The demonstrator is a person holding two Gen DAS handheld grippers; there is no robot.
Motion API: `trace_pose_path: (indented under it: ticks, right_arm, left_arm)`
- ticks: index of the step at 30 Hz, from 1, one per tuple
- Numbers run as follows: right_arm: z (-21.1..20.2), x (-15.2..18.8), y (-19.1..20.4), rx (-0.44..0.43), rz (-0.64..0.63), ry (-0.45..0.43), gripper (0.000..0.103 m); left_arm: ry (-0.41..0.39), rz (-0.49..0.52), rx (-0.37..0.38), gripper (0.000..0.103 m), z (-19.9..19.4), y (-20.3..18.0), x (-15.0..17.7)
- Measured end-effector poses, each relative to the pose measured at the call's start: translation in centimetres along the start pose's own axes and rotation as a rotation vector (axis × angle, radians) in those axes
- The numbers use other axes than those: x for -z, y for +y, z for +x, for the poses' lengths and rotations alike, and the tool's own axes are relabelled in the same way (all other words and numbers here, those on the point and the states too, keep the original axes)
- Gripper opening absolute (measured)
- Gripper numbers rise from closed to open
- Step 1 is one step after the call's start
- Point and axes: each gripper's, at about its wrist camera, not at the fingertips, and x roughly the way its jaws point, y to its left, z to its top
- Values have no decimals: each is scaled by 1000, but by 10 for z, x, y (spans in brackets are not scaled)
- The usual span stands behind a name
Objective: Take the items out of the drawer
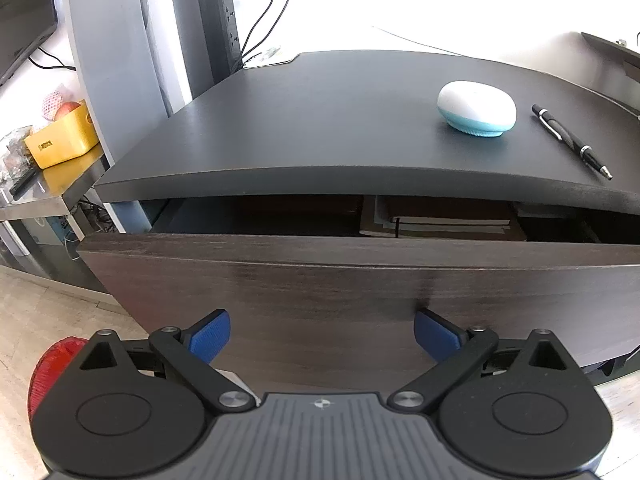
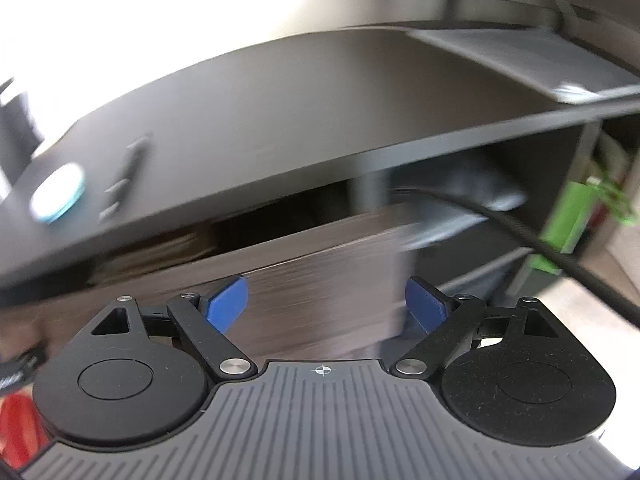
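The dark wood drawer [image 1: 360, 280] of a black desk stands pulled partly out. Inside it lies a stack of dark notebooks [image 1: 444, 220], half hidden under the desktop [image 1: 320, 120]. On the desktop rest a white and teal oval gadget [image 1: 476, 109] and a black pen [image 1: 572, 142]. My left gripper [image 1: 322, 334] is open in front of the drawer front, holding nothing. In the blurred right wrist view, my right gripper [image 2: 326, 300] is open and empty before the drawer front [image 2: 320, 272], near its right end. The gadget [image 2: 58, 192] and pen [image 2: 124, 176] appear smeared at left.
A yellow box [image 1: 64, 140] with fruit sits on a steel table at left. Cables [image 1: 264, 20] and a power strip hang behind the desk. A black cable [image 2: 520, 236] crosses open shelves right of the drawer, next to a green item [image 2: 568, 220]. Something red [image 1: 52, 368] sits low left.
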Motion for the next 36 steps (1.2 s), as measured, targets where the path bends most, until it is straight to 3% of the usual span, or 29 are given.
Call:
trace_pose_path:
  ticks: [4,9,12,19,26,36]
  right_arm:
    - [-17,-4,-50,99,73,-14,90]
    - [-31,17,-70,150,101,18,91]
    - [-26,28,-51,88,51,56,91]
    - [4,29,29,-175,-67,48,91]
    - [25,25,62,-204,-130,10,91]
    - [25,22,74,-193,-201,-31,91]
  left_arm:
    - [17,15,-3,100,0,-1,6]
    - [26,8,-3,100,-6,0,14]
    - [20,5,-6,100,-8,1,16]
    - [-3,-3,-18,100,-5,2,10]
    - [-12,6,-41,99,4,3,5]
    - [-14,2,-32,100,9,2,0]
